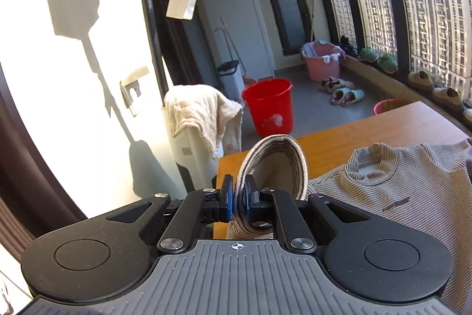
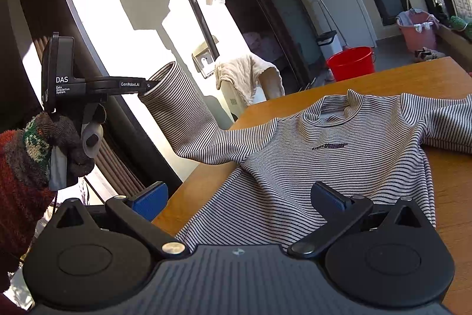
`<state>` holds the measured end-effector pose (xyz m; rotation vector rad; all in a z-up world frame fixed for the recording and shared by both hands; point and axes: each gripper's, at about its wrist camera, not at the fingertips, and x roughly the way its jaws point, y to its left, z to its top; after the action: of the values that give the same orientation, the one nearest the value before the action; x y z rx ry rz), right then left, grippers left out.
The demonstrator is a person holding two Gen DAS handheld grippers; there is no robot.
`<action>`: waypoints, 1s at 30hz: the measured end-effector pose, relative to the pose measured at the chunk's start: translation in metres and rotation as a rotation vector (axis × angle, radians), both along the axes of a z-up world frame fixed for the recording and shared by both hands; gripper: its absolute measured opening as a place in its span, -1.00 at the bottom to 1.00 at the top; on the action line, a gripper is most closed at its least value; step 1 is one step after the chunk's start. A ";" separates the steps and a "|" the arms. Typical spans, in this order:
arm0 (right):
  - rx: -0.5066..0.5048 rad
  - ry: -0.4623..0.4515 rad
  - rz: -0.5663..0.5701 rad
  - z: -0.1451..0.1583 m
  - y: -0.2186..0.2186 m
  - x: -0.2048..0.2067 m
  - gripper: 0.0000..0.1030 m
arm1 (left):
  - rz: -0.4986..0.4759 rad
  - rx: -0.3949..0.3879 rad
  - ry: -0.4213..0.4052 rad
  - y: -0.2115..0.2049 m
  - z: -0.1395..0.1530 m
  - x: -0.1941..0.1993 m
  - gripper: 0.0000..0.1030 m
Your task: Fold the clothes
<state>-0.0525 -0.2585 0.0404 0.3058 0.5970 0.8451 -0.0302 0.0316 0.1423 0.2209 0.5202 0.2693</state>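
Pinching the sleeve cuff (image 1: 273, 164), the left gripper (image 1: 238, 198) lifts it off the desk's left edge (image 2: 206, 176), likely to fold inward; the right gripper (image 2: 236, 200) hovers wide open, empty, over the shirt (image 2: 324, 155).

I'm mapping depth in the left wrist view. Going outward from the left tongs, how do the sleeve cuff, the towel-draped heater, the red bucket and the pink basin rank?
1. Sleeve cuff: pinched in the left tongs.
2. Towel-draped heater: on the floor beyond the table's edge, left.
3. Red bucket: farther back, centre.
4. Pink basin: farthest, by the window.
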 end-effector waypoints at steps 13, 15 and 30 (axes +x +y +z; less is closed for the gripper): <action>-0.014 0.054 0.005 -0.021 0.005 0.007 1.00 | -0.100 -0.025 -0.122 -0.043 0.071 0.037 -0.83; -0.023 0.074 0.001 -0.028 0.006 0.008 1.00 | -0.135 -0.016 -0.121 -0.060 0.075 0.048 -0.84; -0.068 0.124 -0.001 -0.053 0.011 0.010 1.00 | -0.366 -0.049 -0.122 -0.167 0.072 0.088 -0.77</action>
<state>-0.0426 -0.2471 -0.0127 0.2975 0.7394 0.8075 0.0579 -0.1357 0.2142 0.2459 0.3568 -0.0859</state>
